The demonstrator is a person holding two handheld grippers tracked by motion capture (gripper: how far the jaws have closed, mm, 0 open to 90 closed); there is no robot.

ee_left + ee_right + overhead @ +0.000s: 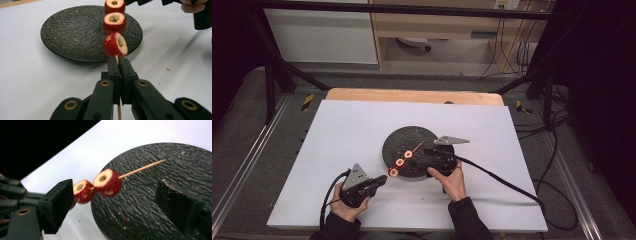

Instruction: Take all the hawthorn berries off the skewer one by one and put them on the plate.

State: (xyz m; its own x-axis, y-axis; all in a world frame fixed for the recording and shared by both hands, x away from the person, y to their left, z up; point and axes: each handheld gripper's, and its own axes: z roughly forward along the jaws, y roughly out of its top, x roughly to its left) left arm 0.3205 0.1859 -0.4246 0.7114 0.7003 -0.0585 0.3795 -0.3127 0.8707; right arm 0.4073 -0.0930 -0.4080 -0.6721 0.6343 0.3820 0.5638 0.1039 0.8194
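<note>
The left tool (117, 62), nearest, is clamped on a thin skewer (116, 58) carrying three red fruit rings (115, 45), at the plate's (397, 142) seven o'clock edge. The right tool (120, 202) stands apart. The skewer looks light and brittle; the fruit looks soft, so grip the bare stick.

Your high view looks down and forward from above your side of the table (337, 130). Your left gripper view sits low and close, facing the black plate (65, 35). Your right gripper view looks across that same plate (160, 195) from very near. All three share it.
</note>
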